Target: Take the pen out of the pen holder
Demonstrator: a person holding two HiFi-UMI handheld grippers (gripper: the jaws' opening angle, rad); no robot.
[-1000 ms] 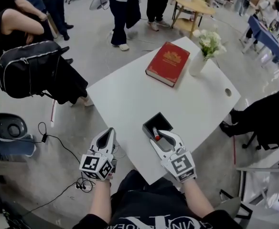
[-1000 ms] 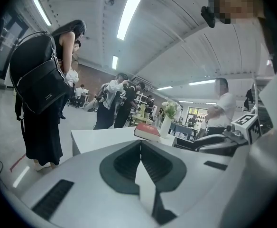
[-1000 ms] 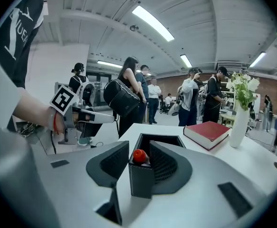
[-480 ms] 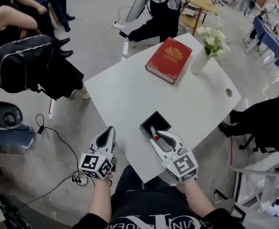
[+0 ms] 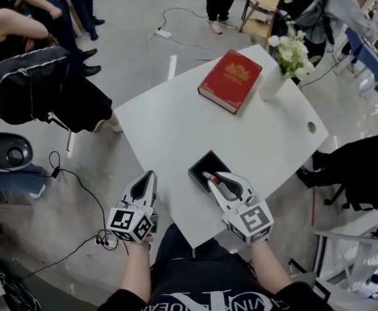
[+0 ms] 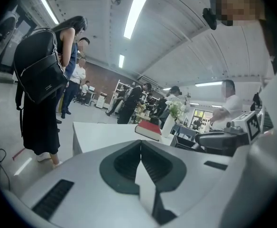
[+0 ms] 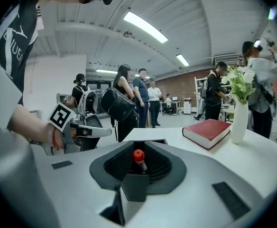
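One pen [image 7: 138, 158], white-bodied with a red cap, stands tilted in the single black square pen holder [image 5: 199, 161] near the table's [image 5: 176, 128] near edge. The right tongs [image 5: 216, 179] reach over the holder with their jaws closing on either side of the pen, a slim gap still showing beside it in the right gripper view. The left tongs [image 5: 149, 175] hang just off the table's edge, jaws pressed together with nothing between them. Each pair of tongs carries one cube with black-and-white square markers. Toward the far corner lie one red hardcover book [image 5: 230, 81], its cover bearing a gold emblem too small to read, and beside it one white vase [image 5: 271, 83] of white flowers [image 5: 291, 54]. One round hole [image 5: 312, 127] is cut in the tabletop near the right edge. White lettering shows in part on the person's black shirt [image 5: 195, 290], not enough to read a whole word. One black backpack [image 5: 30, 86] is on the back of a person standing left of the table.
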